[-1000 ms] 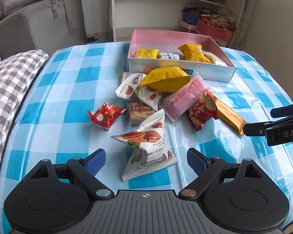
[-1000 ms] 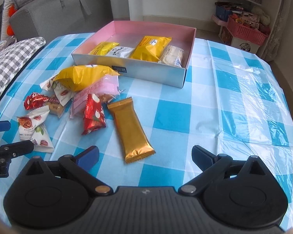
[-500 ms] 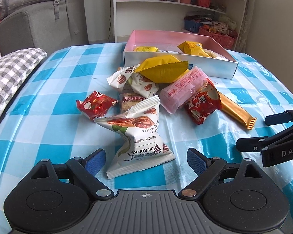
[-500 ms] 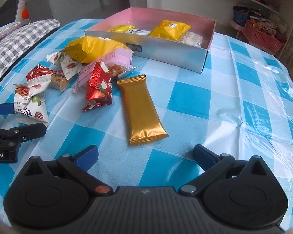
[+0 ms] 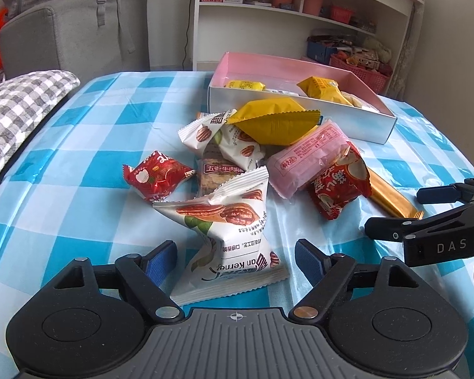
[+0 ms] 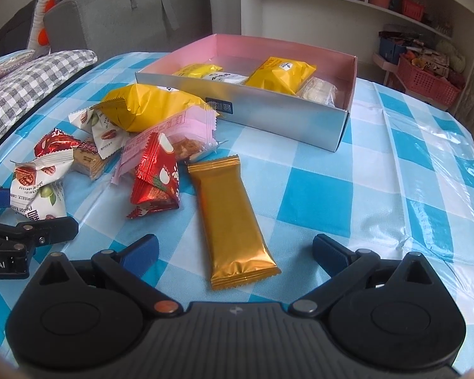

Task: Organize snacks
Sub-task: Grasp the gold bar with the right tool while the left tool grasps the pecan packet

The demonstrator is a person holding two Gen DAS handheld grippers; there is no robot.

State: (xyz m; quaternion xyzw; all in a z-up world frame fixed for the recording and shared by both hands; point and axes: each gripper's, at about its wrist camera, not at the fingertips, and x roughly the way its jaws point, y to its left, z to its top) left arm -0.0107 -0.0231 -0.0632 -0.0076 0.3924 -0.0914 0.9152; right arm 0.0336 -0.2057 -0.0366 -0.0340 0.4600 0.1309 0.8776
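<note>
Now lower than a second ago, the left gripper (image 5: 235, 257) is closing around the pecan packet (image 5: 229, 237), untouched; the right gripper (image 6: 235, 249) stands wide over the gold bar (image 6: 232, 218), both short of the pink box (image 6: 268, 117).

We see a glossy, crinkled blue-and-white checked plastic cloth (image 6: 379, 170) over the counter. The gold foil snack bar (image 6: 233, 221) shines smoothly; the white pecan packet (image 5: 233, 237) looks like matt printed film. The pink-lined cardboard box (image 6: 284, 117) has a satiny silver face. Our matt black plastic left tool (image 5: 235, 257) carries ribbed grey rubber.
</note>
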